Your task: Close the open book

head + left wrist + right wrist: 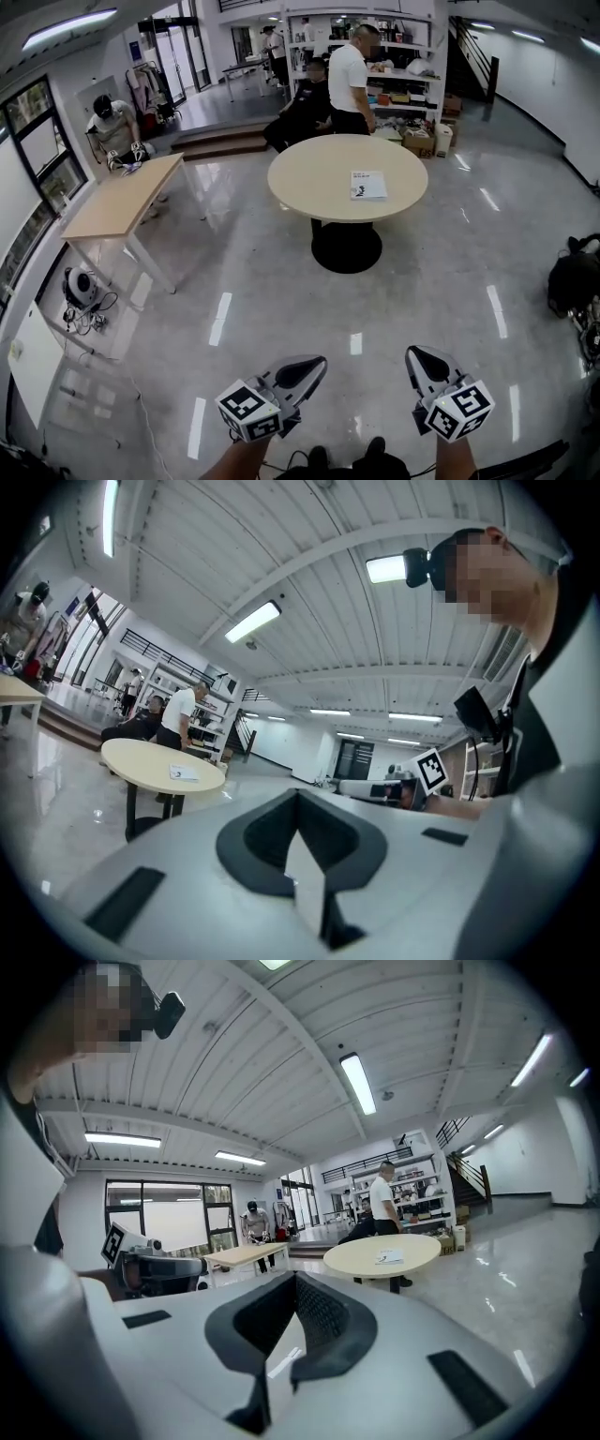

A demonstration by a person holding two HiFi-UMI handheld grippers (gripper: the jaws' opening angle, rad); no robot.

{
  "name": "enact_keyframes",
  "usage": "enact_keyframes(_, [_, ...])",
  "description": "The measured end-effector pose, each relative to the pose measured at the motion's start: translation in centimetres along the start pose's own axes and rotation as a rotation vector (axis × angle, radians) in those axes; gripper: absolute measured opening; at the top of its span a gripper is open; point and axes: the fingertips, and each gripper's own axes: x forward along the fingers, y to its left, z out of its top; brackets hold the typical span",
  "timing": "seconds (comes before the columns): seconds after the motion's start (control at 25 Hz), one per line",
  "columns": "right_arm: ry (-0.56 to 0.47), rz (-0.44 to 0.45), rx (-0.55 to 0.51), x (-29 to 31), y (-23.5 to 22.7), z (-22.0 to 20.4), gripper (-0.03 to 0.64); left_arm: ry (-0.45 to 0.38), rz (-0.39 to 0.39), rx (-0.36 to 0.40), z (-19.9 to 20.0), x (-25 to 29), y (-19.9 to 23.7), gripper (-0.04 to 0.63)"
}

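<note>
Book: the book (pixel 367 185) lies flat on the round counter (pixel 314 178), toward its right side, pale face up. From here it is too small for me to tell whether that face is spread pages or a cover.
Left gripper: my left gripper (pixel 317 364) hangs low, close to my body. Its fingers (pixel 253 840) are pressed tip to tip with nothing between them.
Right gripper: my right gripper (pixel 414 357) sits beside it, a little apart. Its fingers are brought together too, and it carries nothing.
Gap: both grippers are well apart from the counter, with shiny floor (pixel 281 281) between. Each gripper view has the book ahead, small and far.
Stage: I judge this fits two readings, a book with its pages spread or one whose cover is already down. These views do not settle which.
Doing it well: what matters now, I think, is carrying both grippers level and steady, pointed at the counter, so the book is in plain sight and I can read how it lies. If a cover does need turning, tips pressed together will not catch it. I would want one pair of fingers parted before it meets the edge, and the other gripper free to steady the spine.
Watch for: a person in a white shirt (pixel 349 75) stands just behind the counter, so the near side looks the safer one to me.
</note>
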Motion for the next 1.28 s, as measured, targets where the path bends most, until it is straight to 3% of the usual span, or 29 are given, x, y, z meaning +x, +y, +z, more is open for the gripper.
enact_keyframes(0.2, [-0.033, 0.000, -0.025, -5.5, 1.7, 0.6, -0.002, -0.024, 0.008, 0.043, 0.8, -2.2, -5.0, -0.011])
enact_keyframes(0.48, [-0.038, 0.042, -0.081, -14.6, 2.3, -0.4, -0.002, -0.047, 0.063, 0.023, -1.0, -2.7, -13.3, -0.011])
enact_keyframes(0.76, [-0.055, 0.009, -0.052, -20.6, 1.2, -0.9, -0.002, -0.019, 0.093, 0.073, -2.5, -2.1, -19.9, -0.011])
enact_keyframes(1.08, [-0.075, -0.106, -0.058, -22.7, 2.3, -0.9, -0.002, -0.040, 0.084, 0.076, -2.9, -5.6, -21.0, -0.011])
enact_keyframes(1.28, [-0.077, -0.099, -0.054, -22.7, 3.9, -0.3, -0.002, -0.069, 0.100, 0.060, -2.2, -7.5, -20.5, -0.011])
